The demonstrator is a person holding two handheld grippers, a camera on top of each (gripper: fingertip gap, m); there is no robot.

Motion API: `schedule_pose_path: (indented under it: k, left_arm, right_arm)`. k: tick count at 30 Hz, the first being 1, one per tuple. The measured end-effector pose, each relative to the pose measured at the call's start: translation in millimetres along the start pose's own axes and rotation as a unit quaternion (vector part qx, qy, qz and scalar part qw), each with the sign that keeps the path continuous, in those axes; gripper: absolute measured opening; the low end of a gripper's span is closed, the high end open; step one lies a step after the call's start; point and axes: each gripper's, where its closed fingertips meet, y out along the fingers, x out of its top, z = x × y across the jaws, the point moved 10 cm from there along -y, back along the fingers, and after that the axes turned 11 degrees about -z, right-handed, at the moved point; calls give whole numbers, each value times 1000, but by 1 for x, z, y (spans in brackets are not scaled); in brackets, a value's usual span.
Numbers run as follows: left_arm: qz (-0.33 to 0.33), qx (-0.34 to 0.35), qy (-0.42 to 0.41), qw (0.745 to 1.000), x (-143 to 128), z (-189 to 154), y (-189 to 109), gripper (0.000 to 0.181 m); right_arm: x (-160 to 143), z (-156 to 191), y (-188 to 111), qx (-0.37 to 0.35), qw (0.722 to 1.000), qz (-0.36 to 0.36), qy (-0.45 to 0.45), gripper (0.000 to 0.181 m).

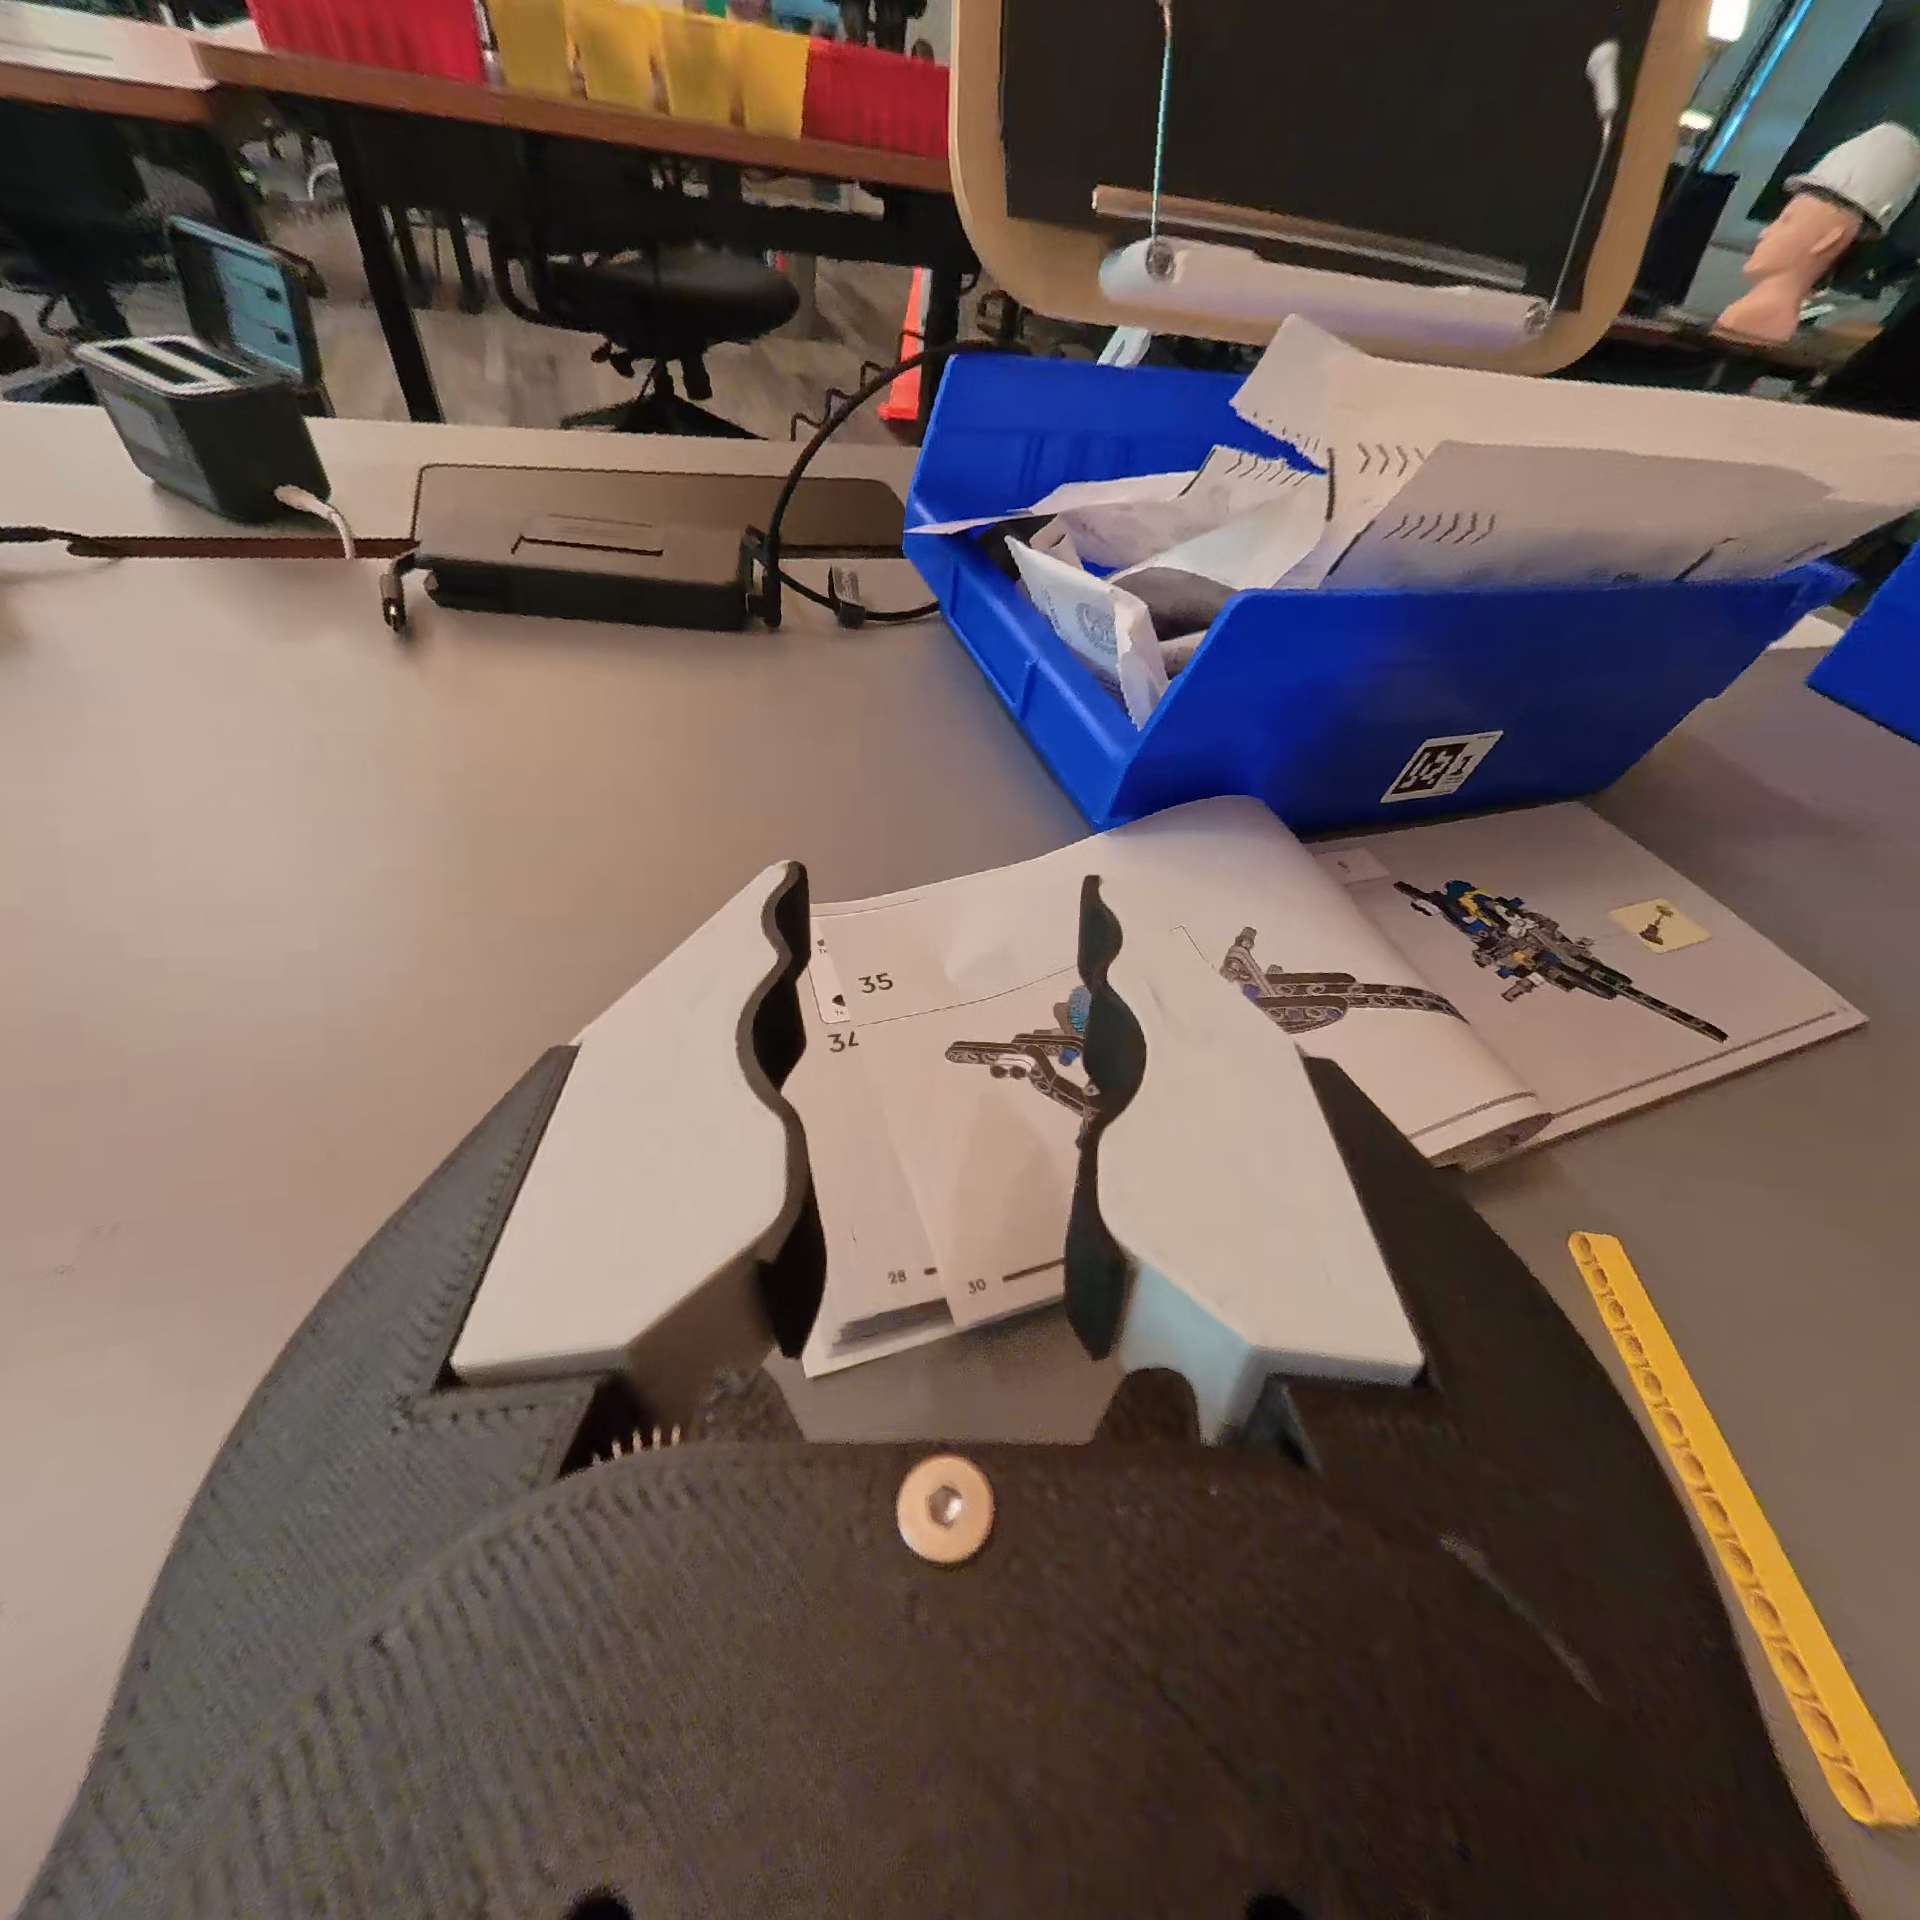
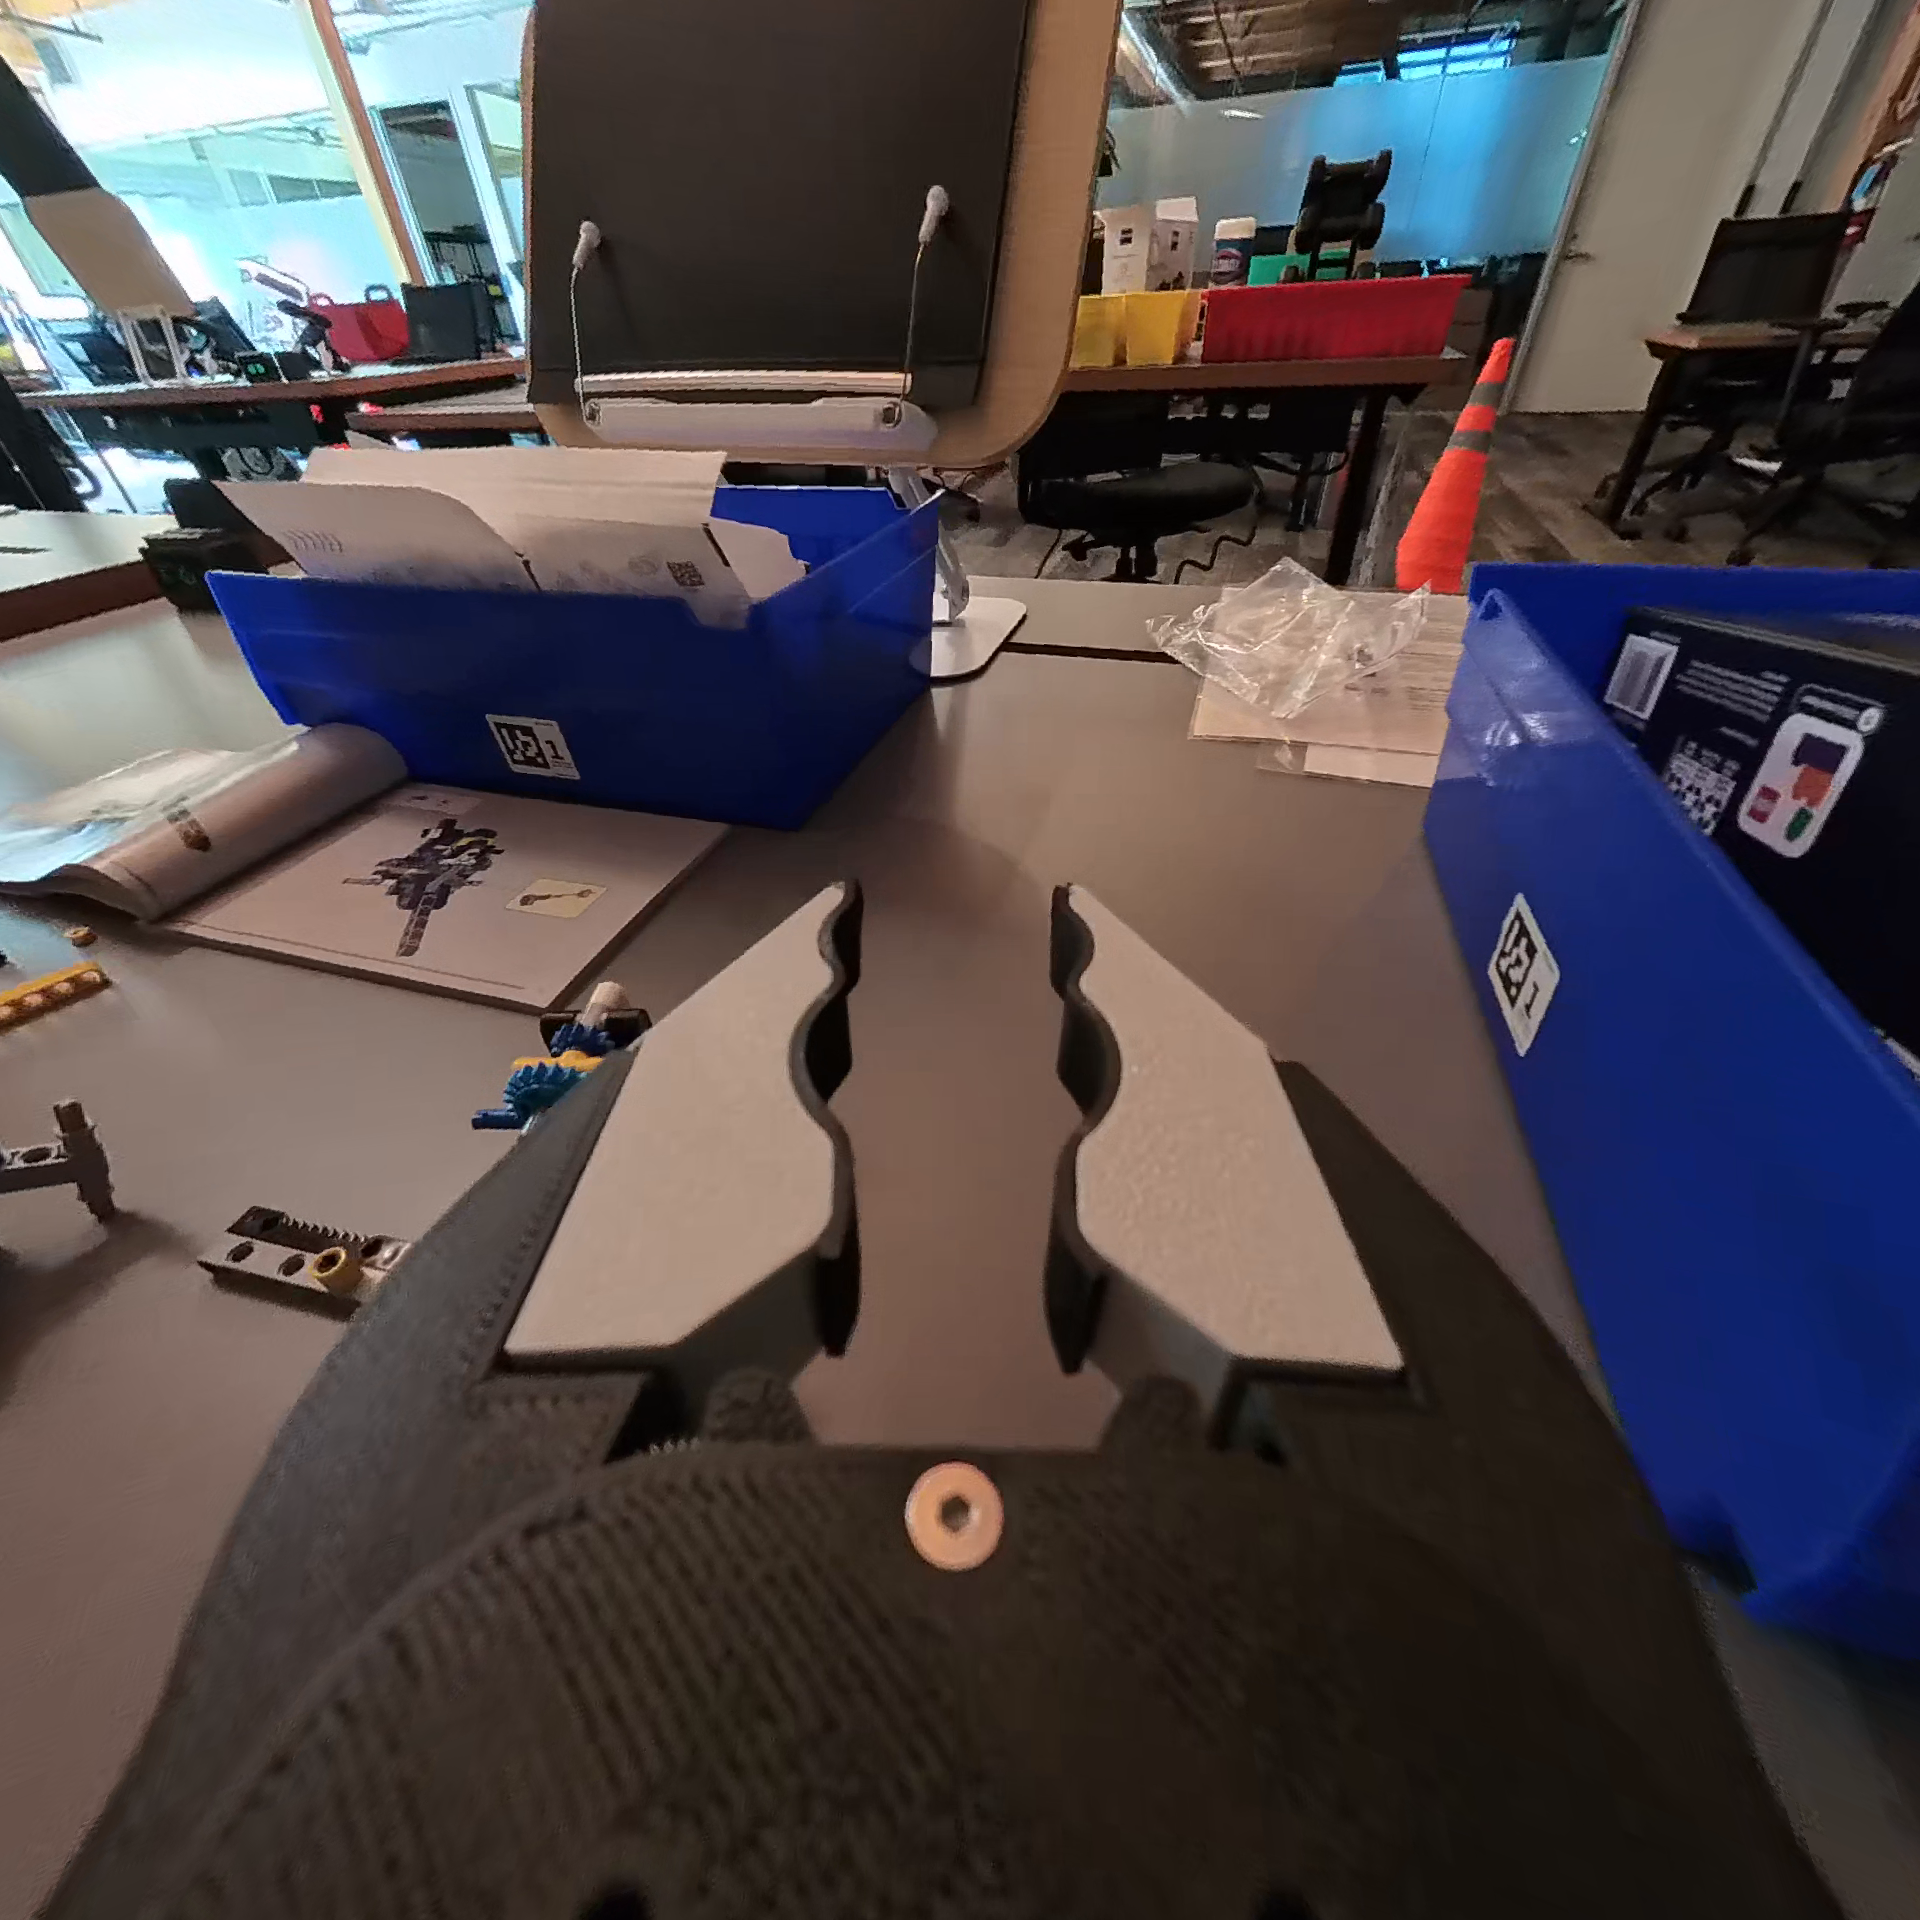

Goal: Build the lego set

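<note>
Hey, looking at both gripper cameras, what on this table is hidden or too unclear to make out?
- Instruction booklet, left wrist view: the left gripper covers part of its open pages.
- Yellow beam, left wrist view: its near end runs toward the frame's edge.
- Blue gear assembly, right wrist view: partly behind the right gripper.
- First blue bin, both views: paper bags hide whatever lies under them.
- Grey frame piece, right wrist view: cut off by the left edge.

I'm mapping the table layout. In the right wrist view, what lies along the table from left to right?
Yellow beam → instruction booklet → blue bin of paper bags → clear plastic bag → blue bin holding the box.
</note>
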Motion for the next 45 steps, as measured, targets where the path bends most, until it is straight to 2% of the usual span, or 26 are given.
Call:
schedule_pose_path:
  k: [6,14,26,45]
  left_arm:
    - [18,6,23,1000,-2,-5,4,47]
    - [26,18,63,997,-3,-14,5,43]
    - [16,12,30,999,-2,-9,3,43]
    - [22,10,40,999,-3,-11,5,43]
  right_arm:
    - [-6,4,9,2,999,40,-18,34]
    - [-7,1,10,1,999,48,-5,34]
    - [-8,1,12,-3,998,55,-8,33]
    - [-7,-1,11,-6,999,51,1,32]
